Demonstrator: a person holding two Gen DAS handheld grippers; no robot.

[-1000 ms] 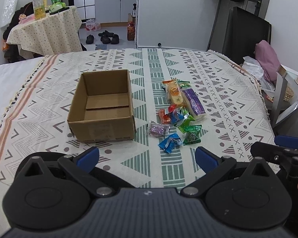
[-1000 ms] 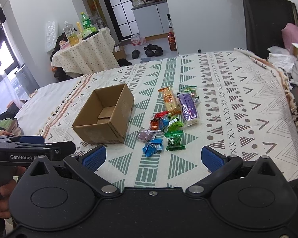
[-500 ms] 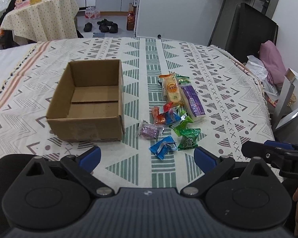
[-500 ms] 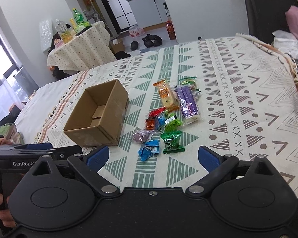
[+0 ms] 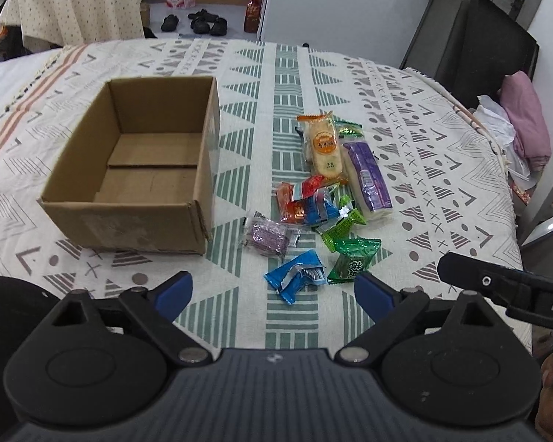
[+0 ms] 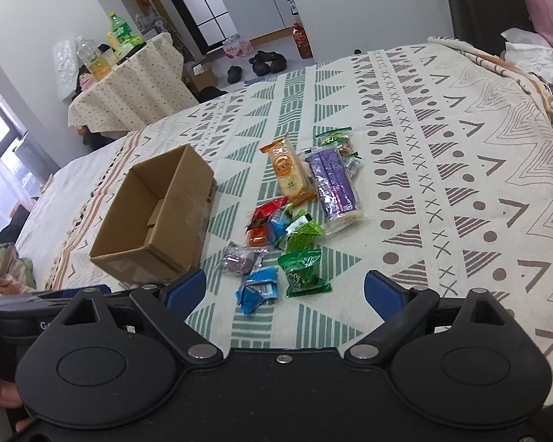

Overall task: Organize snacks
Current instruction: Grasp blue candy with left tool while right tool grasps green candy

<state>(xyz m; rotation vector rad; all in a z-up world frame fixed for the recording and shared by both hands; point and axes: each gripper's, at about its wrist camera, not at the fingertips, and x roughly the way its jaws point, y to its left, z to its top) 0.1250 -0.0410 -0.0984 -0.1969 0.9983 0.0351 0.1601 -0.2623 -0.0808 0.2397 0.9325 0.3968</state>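
An open, empty cardboard box [image 5: 143,169] [image 6: 155,217] sits on the patterned cloth. To its right lies a loose pile of snacks: a blue packet [image 5: 295,275] [image 6: 258,290], a dark green packet [image 5: 354,260] [image 6: 303,272], a purple candy [image 5: 271,235], an orange cracker pack [image 5: 322,145] [image 6: 289,173] and a long purple pack [image 5: 367,176] [image 6: 333,184]. My left gripper [image 5: 272,293] is open and empty, just short of the blue packet. My right gripper [image 6: 284,293] is open and empty, just short of the blue and green packets.
The cloth-covered surface [image 5: 442,169] drops off at the right, where a pink bundle [image 5: 527,118] and a black chair [image 5: 472,37] stand. A small covered table with bottles [image 6: 129,84] is at the far left. Shoes [image 5: 202,24] lie on the floor beyond.
Both grippers have moved forward and lower toward the snack pile, so the box and packets look larger. Both stay open and empty. Nothing on the cloth has moved.
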